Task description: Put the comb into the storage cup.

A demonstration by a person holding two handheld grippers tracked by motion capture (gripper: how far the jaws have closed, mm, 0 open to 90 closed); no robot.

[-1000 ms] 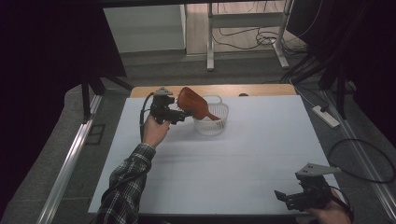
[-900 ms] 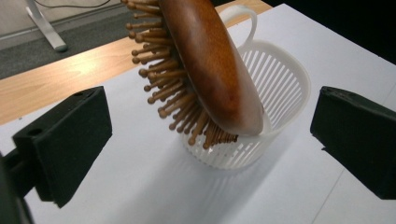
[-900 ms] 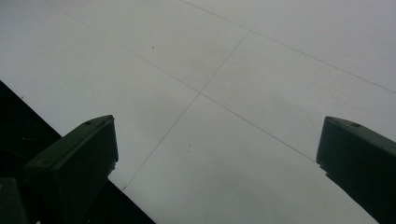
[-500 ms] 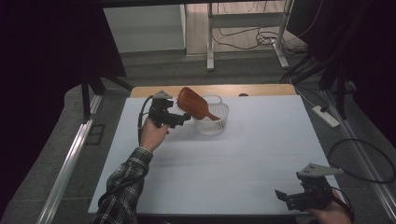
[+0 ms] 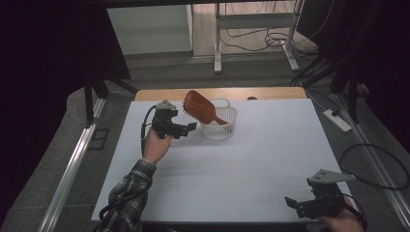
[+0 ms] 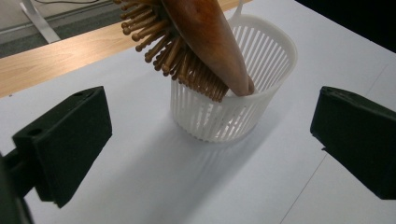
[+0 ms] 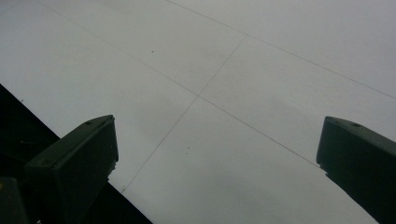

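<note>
I am holding the left gripper (image 5: 189, 128) just to the left of the white slatted basket (image 5: 218, 126) at the far side of the white table (image 5: 251, 164), and its jaws are standing wide apart with nothing between them. The wooden hairbrush (image 5: 200, 107) is resting in that basket, handle end down inside it against the far wall and the paddle head leaning out over the near-left rim, bristles facing down and toward my left hand (image 5: 155, 145). In the left gripper view the brush (image 6: 198, 44) is lying dead ahead and slightly above the jaw line, its long axis running from the upper left down to the right into the basket (image 6: 243, 100), so it is crossing my line of approach on a slant rather than pointing at me. That slant is what I am judging the coming move by: to take the head I would need to lift and roll the jaws so they close across the thickness of the paddle, not along it, and not onto the basket rim just beneath. The right gripper (image 5: 309, 205) is sitting at the near right corner of the table, well apart from the basket, jaws likewise spread and empty, looking down on bare tabletop (image 7: 243, 93) in the right gripper view. The left one is plainly the nearer, so I am treating the brush as its job while the right waits.
</note>
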